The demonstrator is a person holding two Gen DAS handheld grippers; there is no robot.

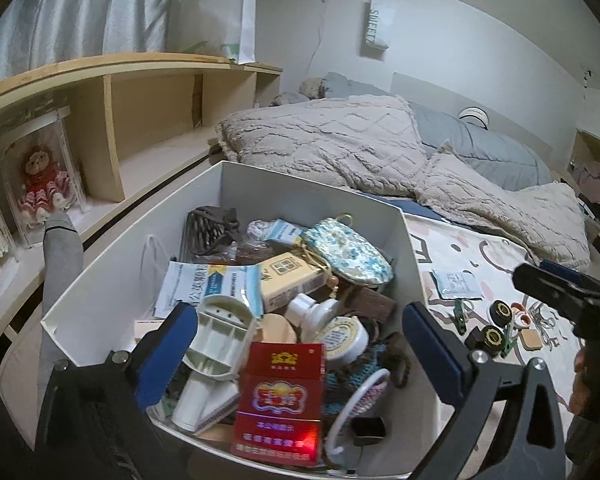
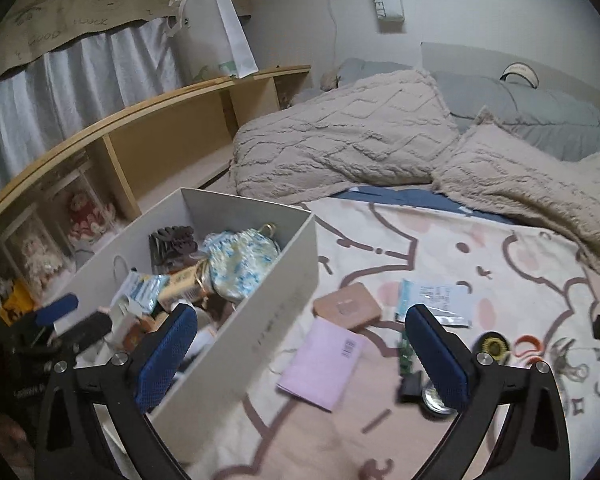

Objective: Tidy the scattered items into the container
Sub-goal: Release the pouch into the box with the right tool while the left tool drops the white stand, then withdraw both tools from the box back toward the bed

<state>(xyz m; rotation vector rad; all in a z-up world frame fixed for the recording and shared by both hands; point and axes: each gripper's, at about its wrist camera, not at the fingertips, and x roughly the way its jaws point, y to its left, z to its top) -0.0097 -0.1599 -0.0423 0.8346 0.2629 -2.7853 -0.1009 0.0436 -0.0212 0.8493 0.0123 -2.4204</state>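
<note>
We hover both grippers, left gripper (image 1: 300,344) and right gripper (image 2: 300,356), spread and empty; the white box (image 2: 260,308) runs lengthwise near to far.

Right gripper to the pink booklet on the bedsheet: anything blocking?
Nothing visible. The flat pink paper booklet lies uncovered beside the white rectangular box, right ahead of the open right gripper, whose jaws hold nothing.

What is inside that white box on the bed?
The box is piled full: a red carton on top, a floral pouch, a yellow carton, a blue-white packet, a round tin. The heap covers whatever lies beneath.
</note>
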